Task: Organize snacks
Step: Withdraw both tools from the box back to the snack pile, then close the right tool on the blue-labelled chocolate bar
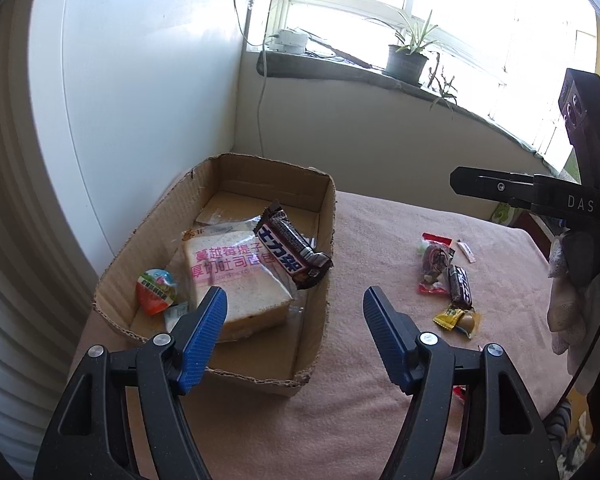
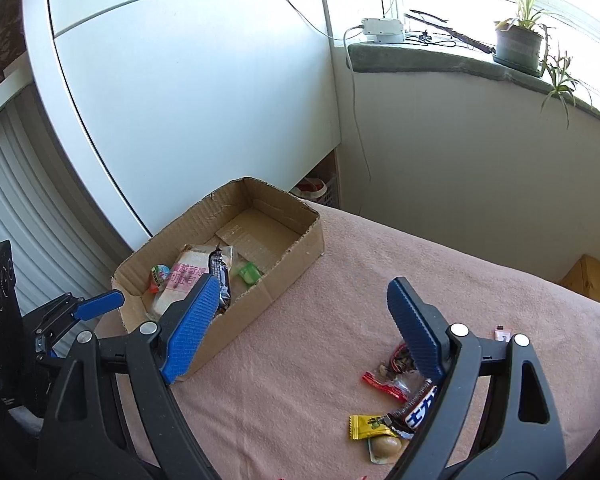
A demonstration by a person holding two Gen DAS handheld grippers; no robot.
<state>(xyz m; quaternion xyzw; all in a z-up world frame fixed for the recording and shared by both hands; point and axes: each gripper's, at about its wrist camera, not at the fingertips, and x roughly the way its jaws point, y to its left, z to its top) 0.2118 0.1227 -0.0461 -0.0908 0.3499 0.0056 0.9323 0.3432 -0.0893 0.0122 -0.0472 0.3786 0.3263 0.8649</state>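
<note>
Both grippers hover with their blue fingers spread wide and nothing between them: the left gripper (image 1: 294, 306) over the near end of the cardboard box (image 1: 327, 216), the right gripper (image 2: 300, 318) above the pink-covered surface (image 2: 320, 344). In the box lie a bread pack (image 1: 236, 276), a chocolate bar (image 1: 290, 250) leaning on it, and a small round snack (image 1: 156, 290). Well to the right of the box, loose on the surface, lie a second chocolate bar (image 1: 460, 290), a red-edged packet (image 1: 434, 266) and a yellow candy (image 1: 450, 316).
</note>
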